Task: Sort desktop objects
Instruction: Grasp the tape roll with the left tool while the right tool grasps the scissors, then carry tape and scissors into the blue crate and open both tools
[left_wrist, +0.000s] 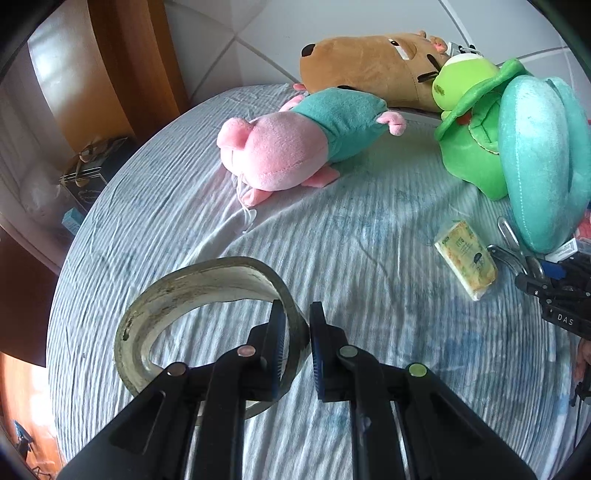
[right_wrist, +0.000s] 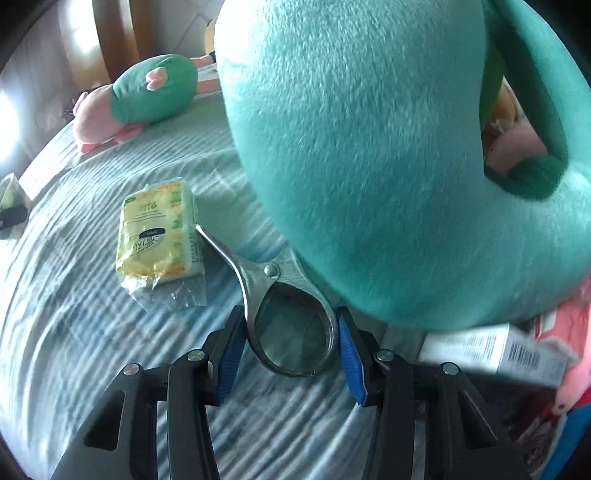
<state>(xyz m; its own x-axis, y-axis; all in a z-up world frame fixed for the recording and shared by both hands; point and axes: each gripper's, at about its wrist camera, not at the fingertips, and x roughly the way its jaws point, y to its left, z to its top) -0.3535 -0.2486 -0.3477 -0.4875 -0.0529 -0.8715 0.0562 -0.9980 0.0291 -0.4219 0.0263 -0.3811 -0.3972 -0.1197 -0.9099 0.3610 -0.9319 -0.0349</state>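
My left gripper (left_wrist: 297, 325) is shut on the wall of a roll of brown packing tape (left_wrist: 192, 291), held just above the striped cloth. My right gripper (right_wrist: 291, 325) is shut on the handle loop of metal scissors (right_wrist: 275, 291), whose blades point toward a yellow tissue pack (right_wrist: 159, 236). The tissue pack (left_wrist: 466, 258), the scissors (left_wrist: 511, 243) and the right gripper (left_wrist: 532, 284) also show at the right edge of the left wrist view.
A pink and teal pig plush (left_wrist: 295, 144), a brown capybara plush (left_wrist: 373, 66), a green frog plush (left_wrist: 469, 122) and a big teal cushion (right_wrist: 388, 147) lie at the back and right. A white box (right_wrist: 495, 350) lies under the cushion.
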